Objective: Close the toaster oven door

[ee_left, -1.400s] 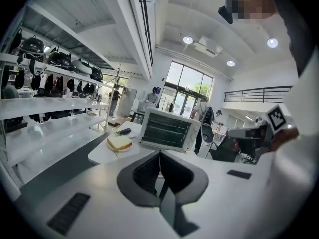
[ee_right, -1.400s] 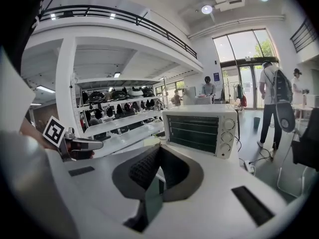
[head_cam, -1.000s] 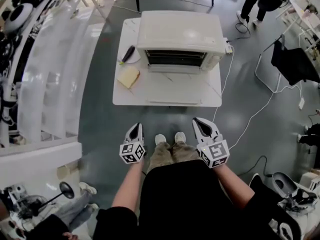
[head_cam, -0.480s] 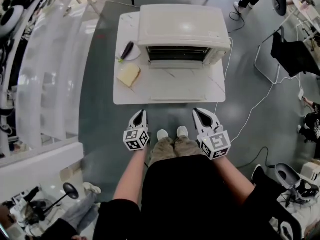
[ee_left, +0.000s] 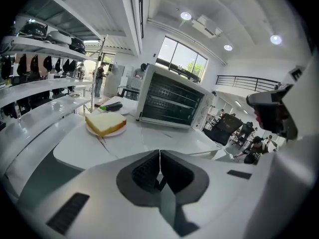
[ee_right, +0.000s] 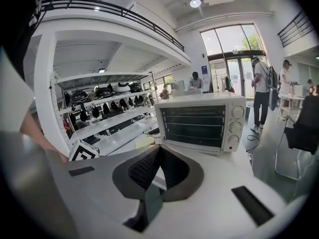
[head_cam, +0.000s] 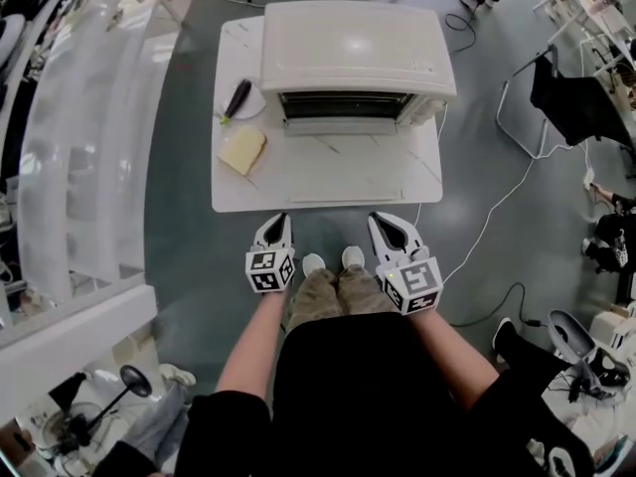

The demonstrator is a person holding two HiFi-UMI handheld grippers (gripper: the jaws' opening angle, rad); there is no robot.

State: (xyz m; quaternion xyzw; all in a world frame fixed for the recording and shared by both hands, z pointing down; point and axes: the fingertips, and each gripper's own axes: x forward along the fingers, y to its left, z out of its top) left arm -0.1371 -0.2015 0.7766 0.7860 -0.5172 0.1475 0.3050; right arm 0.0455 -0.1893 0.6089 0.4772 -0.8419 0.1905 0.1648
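The dropped-open toaster oven door [head_cam: 343,167] lies crosswise at centre frame, just above the left gripper [head_cam: 278,219] and right gripper [head_cam: 379,219], both pinched together and empty, the right slightly nearer

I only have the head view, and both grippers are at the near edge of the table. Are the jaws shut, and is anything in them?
Observer: On the left gripper the jaws are shut, with nothing between them.
Operator: And the right one?
Observer: The right gripper is the same: jaws together and empty.
Operator: Is there anything inside the oven?
Observer: Inside the toaster oven I see only bare wire racks and no food.
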